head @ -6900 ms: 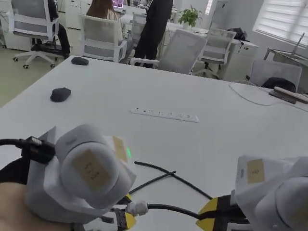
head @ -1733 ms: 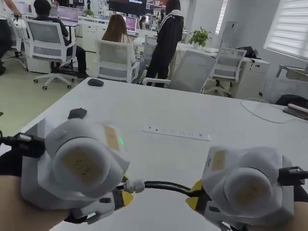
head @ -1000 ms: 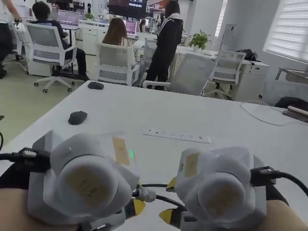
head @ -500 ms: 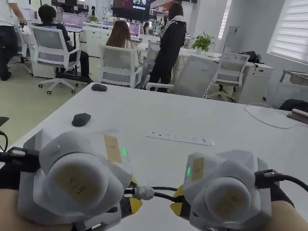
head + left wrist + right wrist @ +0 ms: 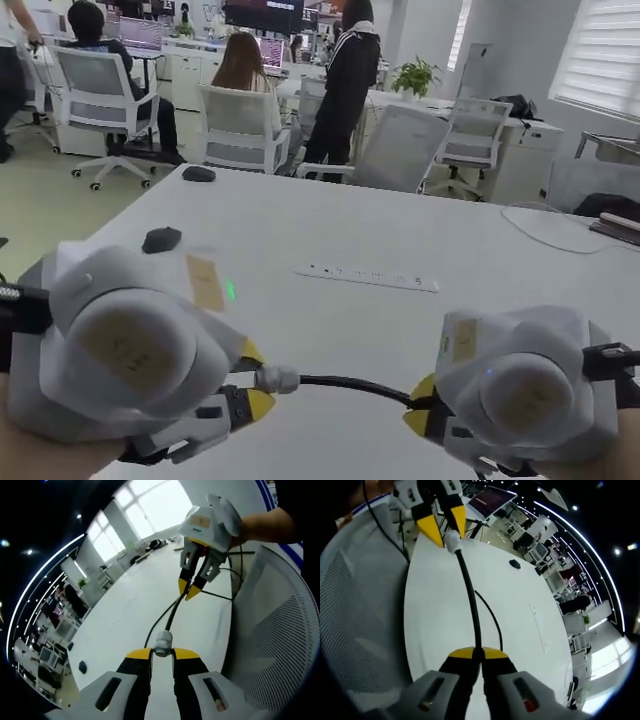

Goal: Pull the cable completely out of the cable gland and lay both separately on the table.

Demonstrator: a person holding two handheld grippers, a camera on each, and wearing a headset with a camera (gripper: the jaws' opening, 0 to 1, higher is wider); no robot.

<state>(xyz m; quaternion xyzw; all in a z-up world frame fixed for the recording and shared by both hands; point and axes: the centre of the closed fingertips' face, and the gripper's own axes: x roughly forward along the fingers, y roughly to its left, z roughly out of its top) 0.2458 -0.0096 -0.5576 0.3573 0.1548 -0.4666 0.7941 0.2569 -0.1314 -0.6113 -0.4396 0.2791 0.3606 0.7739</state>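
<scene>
A white cable gland sits on the end of a black cable just above the white table. My left gripper is shut on the gland, and the left gripper view has the gland between its yellow tips. My right gripper is shut on the cable, a short stretch to the right of the gland. In the right gripper view the cable runs from my right gripper up to the gland in the left gripper. The right gripper is also in the left gripper view.
A white power strip lies mid-table. Two dark mice lie at the left. A thin white cable lies at the right. A loose black cable lies on the table near me. Office chairs and people are beyond the far edge.
The two grippers have moved apart, the right one to the right. A longer stretch of black cable now shows between the gland and the right gripper.
</scene>
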